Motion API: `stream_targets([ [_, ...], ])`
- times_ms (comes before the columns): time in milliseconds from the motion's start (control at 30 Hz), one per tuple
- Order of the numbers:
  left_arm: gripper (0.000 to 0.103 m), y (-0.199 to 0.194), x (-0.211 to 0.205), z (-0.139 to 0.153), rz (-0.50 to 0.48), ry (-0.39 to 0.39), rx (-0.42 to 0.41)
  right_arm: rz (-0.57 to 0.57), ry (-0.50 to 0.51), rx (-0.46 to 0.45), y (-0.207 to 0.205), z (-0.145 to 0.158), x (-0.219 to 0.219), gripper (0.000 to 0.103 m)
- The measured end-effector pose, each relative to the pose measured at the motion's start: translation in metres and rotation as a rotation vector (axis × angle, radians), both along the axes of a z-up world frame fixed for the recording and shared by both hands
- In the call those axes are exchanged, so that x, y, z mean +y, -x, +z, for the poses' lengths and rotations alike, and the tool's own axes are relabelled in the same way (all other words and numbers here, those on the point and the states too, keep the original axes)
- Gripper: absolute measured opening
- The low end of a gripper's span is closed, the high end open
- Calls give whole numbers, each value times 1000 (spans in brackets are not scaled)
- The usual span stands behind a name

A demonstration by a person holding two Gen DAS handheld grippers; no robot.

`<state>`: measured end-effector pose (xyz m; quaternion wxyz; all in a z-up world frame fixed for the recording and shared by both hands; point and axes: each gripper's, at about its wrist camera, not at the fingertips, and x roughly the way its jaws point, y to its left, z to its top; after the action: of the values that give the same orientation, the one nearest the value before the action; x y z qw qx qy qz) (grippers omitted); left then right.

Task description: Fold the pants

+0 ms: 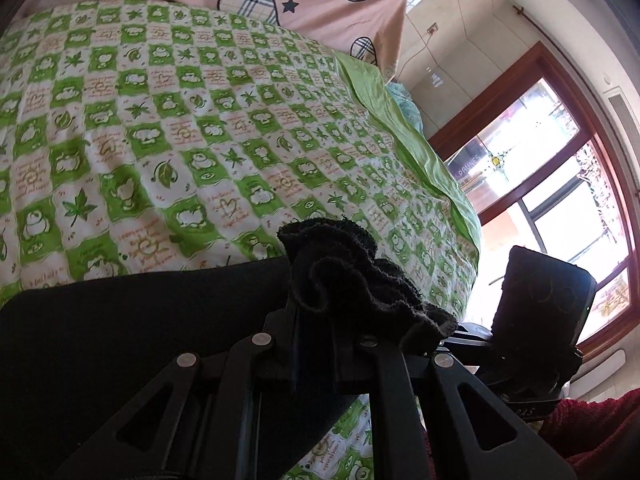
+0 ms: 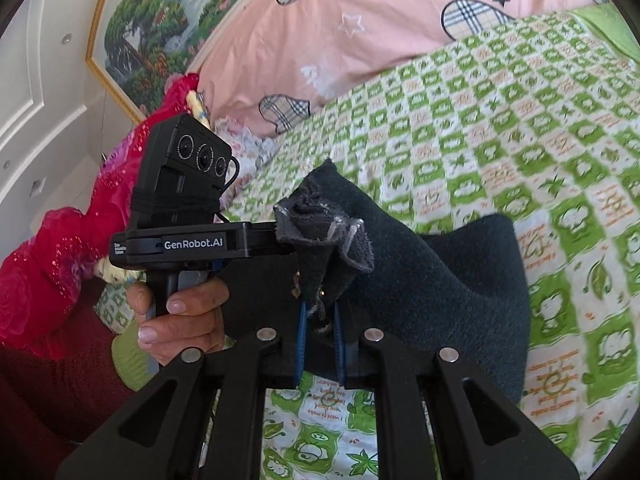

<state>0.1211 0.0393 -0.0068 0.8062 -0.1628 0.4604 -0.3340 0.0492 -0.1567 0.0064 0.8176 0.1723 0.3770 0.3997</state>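
The black fleece pants point(image 1: 120, 332) hang stretched between my two grippers above a bed. In the left wrist view my left gripper point(image 1: 316, 312) is shut on a bunched edge of the pants point(image 1: 352, 272), and the cloth spreads left below it. In the right wrist view my right gripper point(image 2: 320, 320) is shut on another bunched edge point(image 2: 320, 224), with the pants point(image 2: 460, 288) draping to the right. The left gripper unit point(image 2: 188, 216), held by a hand, shows at left in the right wrist view. The right gripper unit point(image 1: 540, 300) shows at right in the left wrist view.
A green and white checked bedsheet point(image 1: 180, 140) covers the bed point(image 2: 540, 140). A pink pillow point(image 2: 360, 40) lies at the head. Red cloth point(image 2: 60, 260) is piled at the bed's side. A window with a red-brown frame point(image 1: 560, 184) is to the right.
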Motion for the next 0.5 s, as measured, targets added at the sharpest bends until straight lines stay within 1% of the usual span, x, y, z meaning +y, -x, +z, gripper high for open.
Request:
stream_targets([
  [100, 7, 3, 8, -10, 33, 1, 19, 15, 22, 10, -2, -6, 8, 13],
  [300, 7, 10, 21, -24, 102, -21, 47, 38, 78, 27, -5, -15, 22, 16],
  [433, 8, 23, 31, -24, 165, -41, 44, 51, 113, 31, -6, -18, 28, 17],
  [500, 10, 29, 34, -23, 198, -66, 42, 58, 125, 37, -6, -20, 30, 19],
])
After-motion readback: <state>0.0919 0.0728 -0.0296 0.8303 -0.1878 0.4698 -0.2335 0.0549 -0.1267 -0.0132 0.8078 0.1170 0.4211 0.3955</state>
